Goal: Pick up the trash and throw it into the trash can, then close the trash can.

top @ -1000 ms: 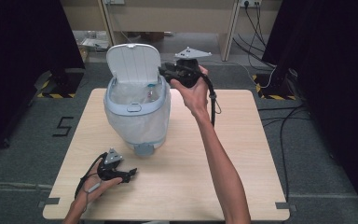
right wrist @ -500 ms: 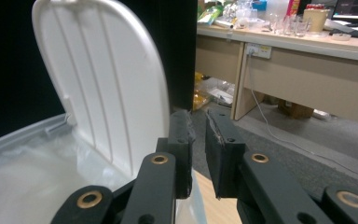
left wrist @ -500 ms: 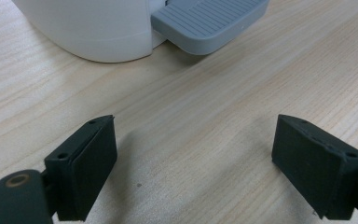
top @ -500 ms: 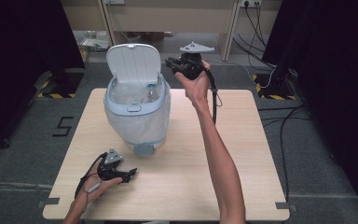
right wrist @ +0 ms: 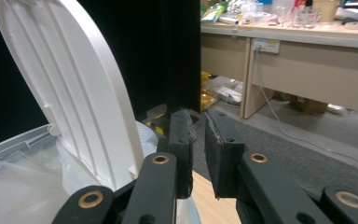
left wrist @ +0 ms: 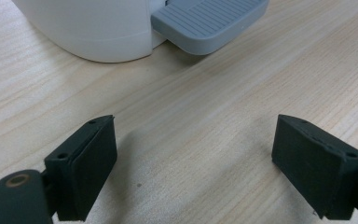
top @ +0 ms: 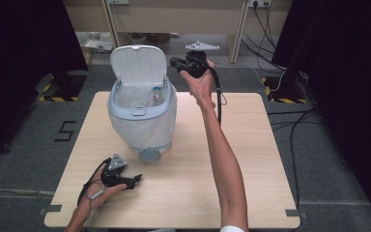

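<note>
My right gripper [top: 179, 62] is up high, just beside the raised white ribbed plastic lid [top: 138, 66] of the pale blue-grey pedal bin w/ clear liner bag [top: 142, 116]. Jaws have just been closing and are now pressed nearly together, thin gap only, nothing between them. In the right gripper view my gripper [right wrist: 199, 133] sits right next to the lid [right wrist: 70, 88] edge; can't tell if the near pad touches it. The liner bag [right wrist: 23, 186] shows below, inside the bin rim.

My left gripper [top: 130, 182] rests low on the light wood table [top: 251, 145], near the front left, apart from the bin. Jaws spread wide, holding nothing. In the left gripper view my gripper [left wrist: 193, 163] has bare tabletop [left wrist: 200, 116] between the pads, and the bin's grey ribbed foot pedal [left wrist: 209, 21] is ahead, not touched, next to the white bin base [left wrist: 88, 28].

Bin stands upright mid-table, towards the far left, lid open and tilted back. A few small items lie inside the bag, too small to tell what.
</note>
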`<action>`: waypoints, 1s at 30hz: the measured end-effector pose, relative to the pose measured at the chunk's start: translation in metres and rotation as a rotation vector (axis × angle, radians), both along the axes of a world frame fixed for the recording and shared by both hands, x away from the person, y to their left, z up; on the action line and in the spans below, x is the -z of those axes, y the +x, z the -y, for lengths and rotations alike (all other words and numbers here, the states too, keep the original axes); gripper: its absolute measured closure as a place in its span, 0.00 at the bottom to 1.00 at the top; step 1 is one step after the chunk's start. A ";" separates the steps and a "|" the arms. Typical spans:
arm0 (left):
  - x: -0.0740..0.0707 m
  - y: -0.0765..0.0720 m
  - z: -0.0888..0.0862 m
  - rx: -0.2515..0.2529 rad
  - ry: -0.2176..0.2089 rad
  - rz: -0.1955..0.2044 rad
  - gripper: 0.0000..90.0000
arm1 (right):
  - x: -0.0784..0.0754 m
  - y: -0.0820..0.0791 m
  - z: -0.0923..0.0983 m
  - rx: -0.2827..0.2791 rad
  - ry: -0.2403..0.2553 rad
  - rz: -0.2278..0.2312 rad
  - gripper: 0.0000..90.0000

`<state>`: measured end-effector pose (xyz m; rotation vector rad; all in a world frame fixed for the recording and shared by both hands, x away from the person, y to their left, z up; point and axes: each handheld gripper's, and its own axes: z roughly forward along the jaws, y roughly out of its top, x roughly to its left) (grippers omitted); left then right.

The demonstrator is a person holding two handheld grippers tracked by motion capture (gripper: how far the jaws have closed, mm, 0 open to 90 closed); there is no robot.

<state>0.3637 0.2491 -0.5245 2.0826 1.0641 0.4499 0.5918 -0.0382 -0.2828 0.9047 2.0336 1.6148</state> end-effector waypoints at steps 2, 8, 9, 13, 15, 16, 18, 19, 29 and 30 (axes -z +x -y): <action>0.000 0.000 0.000 0.000 -0.001 0.000 0.14 | 0.001 0.001 -0.002 -0.007 0.004 -0.003 0.90; 0.000 0.000 0.000 0.000 -0.001 0.000 0.14 | 0.002 0.005 -0.004 -0.021 0.018 -0.005 0.90; 0.000 0.000 0.000 0.000 0.001 0.001 0.14 | 0.002 0.006 -0.004 -0.022 0.014 -0.006 0.90; 0.000 0.000 0.000 0.000 0.001 0.001 0.14 | -0.001 0.011 -0.008 -0.034 0.010 -0.007 0.90; 0.000 0.000 0.000 0.000 0.001 0.001 0.14 | -0.001 0.012 -0.008 -0.037 0.013 -0.007 0.90; 0.000 0.000 0.000 0.000 0.001 0.001 0.14 | -0.001 0.013 -0.008 -0.043 0.019 -0.007 0.90; 0.000 0.000 0.000 0.000 0.000 0.000 0.14 | 0.001 0.013 -0.007 -0.056 0.029 -0.008 0.89; 0.000 0.000 0.000 0.000 0.001 0.001 0.14 | 0.001 0.013 -0.008 -0.058 0.030 -0.006 0.89; 0.000 0.000 0.000 -0.001 0.001 0.001 0.14 | -0.004 0.015 -0.008 -0.092 0.069 -0.006 0.89; 0.000 0.000 0.000 -0.002 -0.001 0.004 0.14 | -0.004 0.015 -0.008 -0.096 0.064 -0.006 0.89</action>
